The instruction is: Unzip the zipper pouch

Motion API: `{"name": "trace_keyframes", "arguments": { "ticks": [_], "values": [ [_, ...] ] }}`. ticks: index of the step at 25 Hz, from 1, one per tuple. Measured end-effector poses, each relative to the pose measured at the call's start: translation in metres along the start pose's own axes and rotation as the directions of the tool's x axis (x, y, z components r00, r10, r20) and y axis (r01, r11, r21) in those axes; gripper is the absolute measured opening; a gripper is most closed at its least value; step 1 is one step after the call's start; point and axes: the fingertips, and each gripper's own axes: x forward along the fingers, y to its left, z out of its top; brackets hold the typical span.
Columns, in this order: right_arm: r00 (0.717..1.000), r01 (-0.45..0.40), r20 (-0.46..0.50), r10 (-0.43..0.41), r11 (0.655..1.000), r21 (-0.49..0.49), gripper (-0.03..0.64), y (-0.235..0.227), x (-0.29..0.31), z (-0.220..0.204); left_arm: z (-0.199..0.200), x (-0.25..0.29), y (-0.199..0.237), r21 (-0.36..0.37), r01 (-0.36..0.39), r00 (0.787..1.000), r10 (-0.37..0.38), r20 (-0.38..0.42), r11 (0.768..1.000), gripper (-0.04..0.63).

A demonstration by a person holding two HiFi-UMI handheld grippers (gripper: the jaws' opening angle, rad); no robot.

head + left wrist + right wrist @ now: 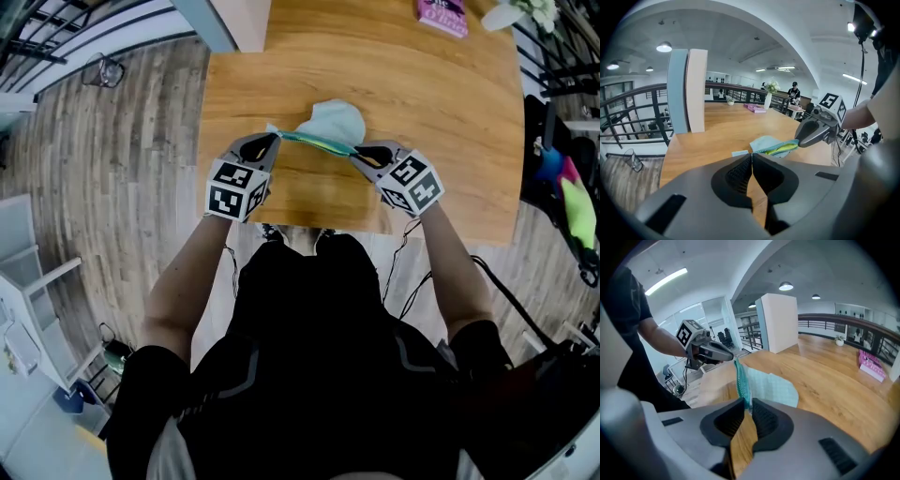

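A light teal zipper pouch (330, 123) lies near the front of the wooden table (450, 103). Its zipper edge (319, 142) is raised and stretched between my two grippers, with a yellow-green strip showing along it. My left gripper (272, 140) is shut on the pouch's left end; in the left gripper view a small pale blue tab (739, 153) sticks out at the closed jaw tips (751, 155). My right gripper (359, 152) is shut on the zipper's right end. In the right gripper view the teal zipper band (741, 380) runs down into the jaws (746, 404).
A pink book (442, 16) and a white vase with flowers (514, 11) sit at the table's far edge. A blue-and-white pillar (687, 89) stands past the far left corner. The person's body is against the near table edge (309, 225). Colourful items (577, 206) lie on the floor to the right.
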Motion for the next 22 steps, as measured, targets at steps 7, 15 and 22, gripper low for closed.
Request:
{"name": "trace_keyframes", "arguments": {
  "ticks": [7,15,22],
  "values": [
    [0.998,-0.044,-0.038,0.051,0.985,0.169,0.061,0.004,0.025,-0.041,-0.054,0.014,-0.009,-0.016,0.038,0.988,-0.04,-0.15,0.999,0.032],
    [0.988,-0.087,-0.102,0.119,0.958,0.273,0.063,0.021,0.042,-0.066,-0.102,0.016,-0.012,-0.083,0.046,0.965,-0.066,-0.253,0.995,0.032],
    [0.983,-0.059,-0.153,0.105,0.958,0.28,0.063,0.026,0.049,-0.078,-0.119,0.018,-0.015,-0.078,0.059,0.952,-0.08,-0.296,0.995,0.032]
  ]
}}
